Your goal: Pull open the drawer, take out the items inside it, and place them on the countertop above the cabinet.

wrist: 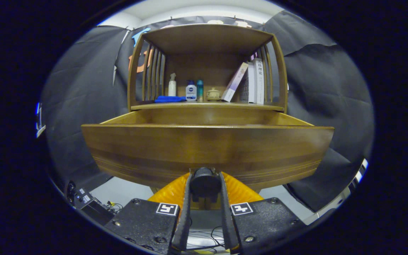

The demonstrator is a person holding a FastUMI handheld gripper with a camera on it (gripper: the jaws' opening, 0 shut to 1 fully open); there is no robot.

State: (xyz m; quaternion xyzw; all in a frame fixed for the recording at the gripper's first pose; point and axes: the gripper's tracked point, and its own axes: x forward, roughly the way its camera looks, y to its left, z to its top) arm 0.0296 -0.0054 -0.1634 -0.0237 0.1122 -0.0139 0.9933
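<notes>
Right in front of us the gripper (205, 184) sits level, pointing straight ahead at the cabinet, its two fingers pinching the dark round knob (205, 181) from left and right. The fingers run nearly parallel, narrow gap, both pressed against the knob's sides. That knob sits low on the middle of the drawer front (207, 150), and we see the drawer (289, 119) pulled out toward us, its wooden side walls leading back under the countertop (207, 105). From this low angle the drawer's floor is hidden, so we cannot tell what lies inside. Farther back, on the countertop, a blue cloth (169, 99) lies at the left, then a white spray bottle (172, 85), a small white bottle (191, 90), a teal bottle (199, 90), a little lidded pot (213, 94), and books (251, 82) leaning at the right.
</notes>
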